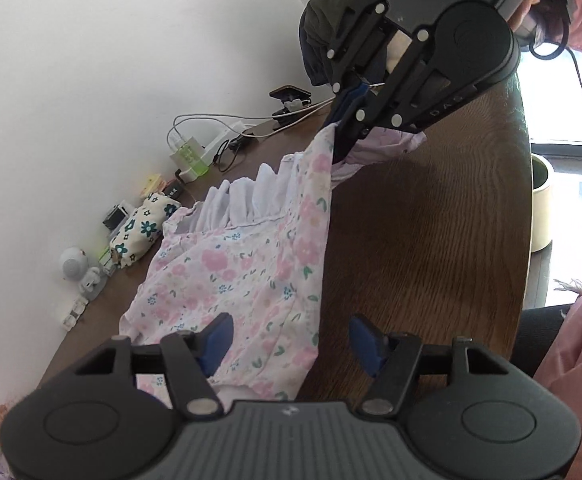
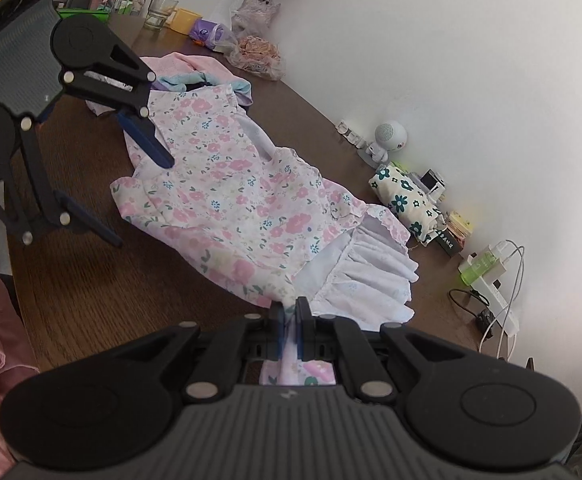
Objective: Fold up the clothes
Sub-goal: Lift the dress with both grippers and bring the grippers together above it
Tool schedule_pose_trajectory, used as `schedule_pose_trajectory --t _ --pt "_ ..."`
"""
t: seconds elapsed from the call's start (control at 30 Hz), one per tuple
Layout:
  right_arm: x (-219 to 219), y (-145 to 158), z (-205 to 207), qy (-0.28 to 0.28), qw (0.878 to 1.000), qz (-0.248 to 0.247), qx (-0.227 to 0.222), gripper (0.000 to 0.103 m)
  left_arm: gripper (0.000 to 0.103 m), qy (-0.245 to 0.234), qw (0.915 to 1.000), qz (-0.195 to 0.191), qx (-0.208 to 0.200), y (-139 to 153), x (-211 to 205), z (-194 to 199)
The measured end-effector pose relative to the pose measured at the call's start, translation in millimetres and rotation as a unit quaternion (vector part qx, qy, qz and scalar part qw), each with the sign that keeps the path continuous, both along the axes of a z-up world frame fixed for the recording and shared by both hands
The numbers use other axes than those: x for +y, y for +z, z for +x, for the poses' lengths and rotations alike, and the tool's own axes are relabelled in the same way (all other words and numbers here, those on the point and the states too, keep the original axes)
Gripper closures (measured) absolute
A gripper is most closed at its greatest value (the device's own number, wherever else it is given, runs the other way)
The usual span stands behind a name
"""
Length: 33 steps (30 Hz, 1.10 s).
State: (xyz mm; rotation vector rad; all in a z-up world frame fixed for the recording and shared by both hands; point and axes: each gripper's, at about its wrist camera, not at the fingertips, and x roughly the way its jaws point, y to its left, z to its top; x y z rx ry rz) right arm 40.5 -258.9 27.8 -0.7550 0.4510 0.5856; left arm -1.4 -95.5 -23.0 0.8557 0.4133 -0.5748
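A dark wooden table (image 2: 91, 300) ran along a white wall (image 2: 451, 60) and carried everything else. Across its middle lay one floral dress (image 2: 227, 204), pink blossoms on white with a pleated white frill (image 2: 371, 276) at one end, spread mostly flat. One more heap of pink and pale-blue clothes (image 2: 195, 70) sat beyond it.

The right gripper (image 2: 289, 322) was clenched on a pinch of the dress's edge, cloth showing between its blue pads and behind them. The left gripper (image 1: 291, 338) stood released over the dress's other end, jaws wide, nothing pressed by its fingers (image 1: 219, 336).

Containers along the wall: one vase (image 2: 257, 10) holding flowers, one empty-looking glass (image 2: 159, 12), one yellow tub (image 2: 185, 20) whose contents were hidden, one clear bag (image 2: 259, 56) of pale shreds. One daisy-print pouch (image 2: 405, 200), closed, lay near one small white astronaut figure (image 2: 387, 138). One white power strip (image 2: 499, 300) held plugs and cables.

Letters on the right gripper's body (image 1: 443, 108) were too small to read surely.
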Motion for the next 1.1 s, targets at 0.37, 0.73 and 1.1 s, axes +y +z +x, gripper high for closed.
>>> schedule_pose_trajectory --t 0.37,0.73,1.1 --pt "-1.1 7.1 -6.6 0.03 0.999 -0.019 -0.001 0.098 0.102 0.041 0.9928 0.102 -0.049 2.6 15.3 3.9" --pt "41.6 67.8 126.2 -0.02 0.994 -0.068 -0.081 0.098 0.102 0.1 0.9677 0.14 -0.184 81.0 13.3 178.5" --pt "63.7 221.3 160.8 -0.063 0.935 -0.085 -0.339 0.098 0.102 0.112 0.9102 0.031 -0.397 276.7 35.7 194.2"
